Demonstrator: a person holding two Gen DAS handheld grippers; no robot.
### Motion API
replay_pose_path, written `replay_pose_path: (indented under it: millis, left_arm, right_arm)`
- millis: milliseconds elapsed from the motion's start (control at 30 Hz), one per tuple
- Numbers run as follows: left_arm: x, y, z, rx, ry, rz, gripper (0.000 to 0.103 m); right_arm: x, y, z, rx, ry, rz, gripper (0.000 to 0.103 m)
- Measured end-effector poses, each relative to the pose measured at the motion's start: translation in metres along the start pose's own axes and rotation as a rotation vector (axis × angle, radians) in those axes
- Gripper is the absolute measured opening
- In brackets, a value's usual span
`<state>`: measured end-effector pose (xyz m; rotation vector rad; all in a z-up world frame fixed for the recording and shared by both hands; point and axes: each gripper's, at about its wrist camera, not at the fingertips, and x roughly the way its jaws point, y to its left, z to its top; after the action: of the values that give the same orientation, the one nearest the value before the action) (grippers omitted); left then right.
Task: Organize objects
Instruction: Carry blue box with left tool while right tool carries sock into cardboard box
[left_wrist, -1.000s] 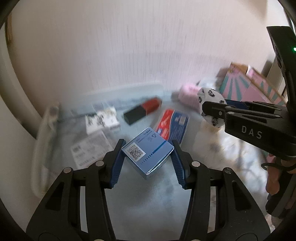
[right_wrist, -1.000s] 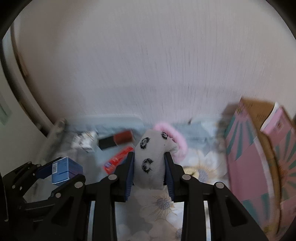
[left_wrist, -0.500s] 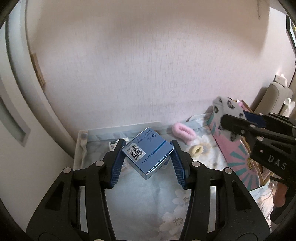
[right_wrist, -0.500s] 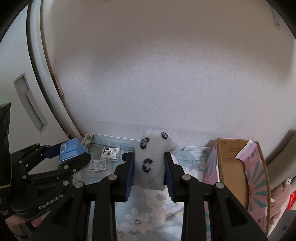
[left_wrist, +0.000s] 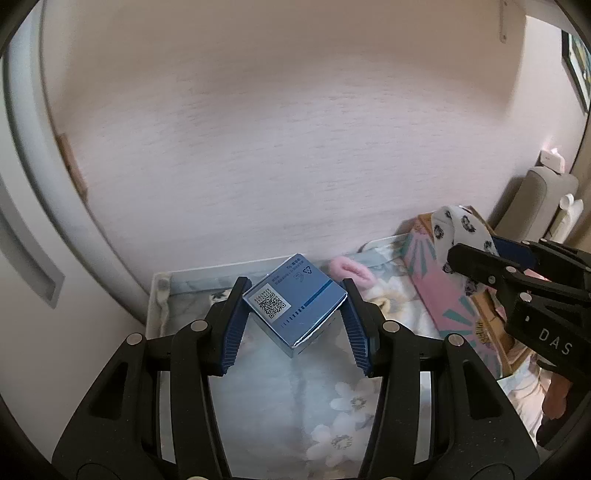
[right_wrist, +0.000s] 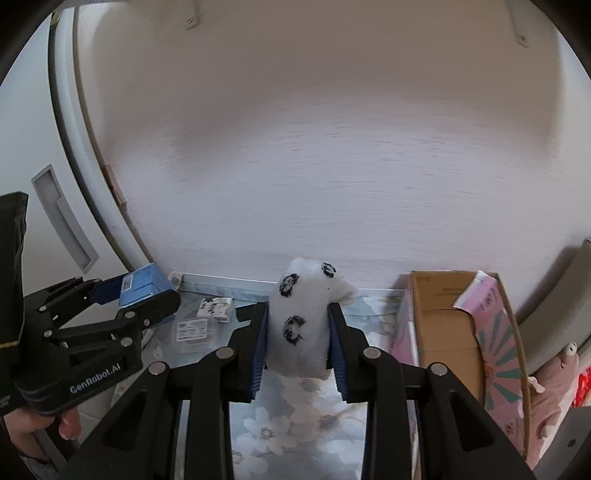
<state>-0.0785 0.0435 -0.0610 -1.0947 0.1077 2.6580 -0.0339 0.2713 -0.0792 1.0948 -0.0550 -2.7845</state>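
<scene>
While the left gripper (left_wrist: 295, 317) has its jaws clamped on a small blue box (left_wrist: 295, 304), the box sits turned corner-on between the blue pads, QR sticker facing up, lifted clear of the counter (left_wrist: 317, 402) with its flowery cloth. The right gripper (right_wrist: 297, 332) is doing the same sort of thing, jaws squeezed tight on a fluffy white sock (right_wrist: 299, 325) with black blotchy prints, which stands up out of the pads, also off the counter.

Using the cardboard box (right_wrist: 443, 317) as the reference, the one with the pink and teal sunburst outside and plain brown inside: it stands open at the right end of the counter against the wall. The sock is just left of it and about level with its rim. The blue box is well off to the left of it, over the far left end of the counter. Between the two, a pink scrunchie (left_wrist: 349, 267) lies near the back edge, a short way left of the cardboard box. Further left again, low on the counter, are a couple of small flat packets (right_wrist: 216, 308), under and beside the left gripper. Everything backs onto a pale wall.
</scene>
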Motion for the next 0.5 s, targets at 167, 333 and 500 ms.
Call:
replay_pose_path:
  millis: [167, 333, 500]
  left_arm:
    - [0.006, -0.019, 0.011, 0.04, -0.001, -0.052, 0.045]
    - [0.018, -0.054, 0.017, 0.098, 0.011, -0.126, 0.045]
    - [0.029, -0.092, 0.022, 0.144, 0.038, -0.216, 0.045]
  right_arm:
    - [-0.012, -0.03, -0.013, 0.05, 0.008, -0.052, 0.029]
    - [-0.027, -0.062, -0.028, 0.115, 0.022, -0.119, 0.029]
    - [-0.038, -0.094, -0.044, 0.163, 0.05, -0.184, 0.029]
